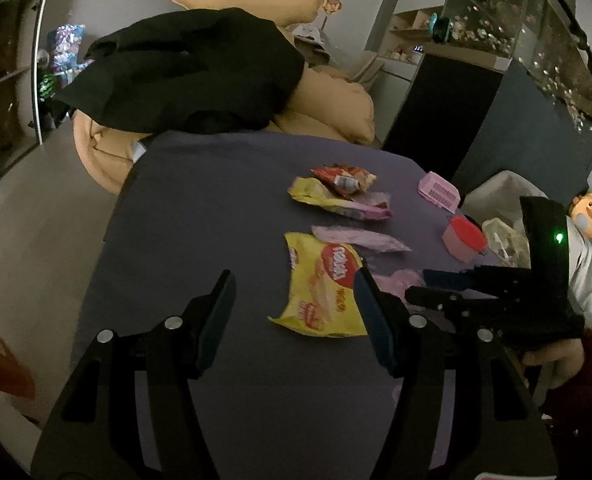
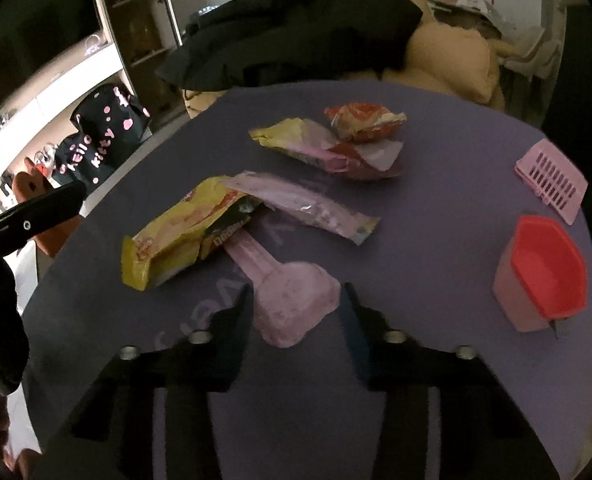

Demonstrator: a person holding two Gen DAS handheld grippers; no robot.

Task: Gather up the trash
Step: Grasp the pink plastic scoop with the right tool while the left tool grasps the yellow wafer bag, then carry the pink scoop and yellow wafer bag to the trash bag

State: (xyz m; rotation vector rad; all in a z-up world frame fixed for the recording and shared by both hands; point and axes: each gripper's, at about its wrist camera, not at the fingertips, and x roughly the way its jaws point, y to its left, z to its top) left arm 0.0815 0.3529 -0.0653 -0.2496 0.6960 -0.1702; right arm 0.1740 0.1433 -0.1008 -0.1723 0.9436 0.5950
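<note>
Here, dim light. A black bag [image 2: 108,136] off the table's left edge reads "Hello Kitty" in pink. The yellow wrapper [image 1: 323,284] [image 2: 184,232] lies flat on the purple table [image 1: 200,216] [image 2: 435,208], its red logo unreadable, long axis running toward the far-right side. Left gripper [image 1: 294,312] spread wide, empty, right finger over the wrapper's edge. Right gripper [image 2: 296,312] released, straddling a pink scoop [image 2: 292,308].

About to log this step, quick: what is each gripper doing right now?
Left gripper: jaws open, holding nothing, beside the yellow wrapper.
Right gripper: jaws open, empty, either side of the pink scoop.
</note>
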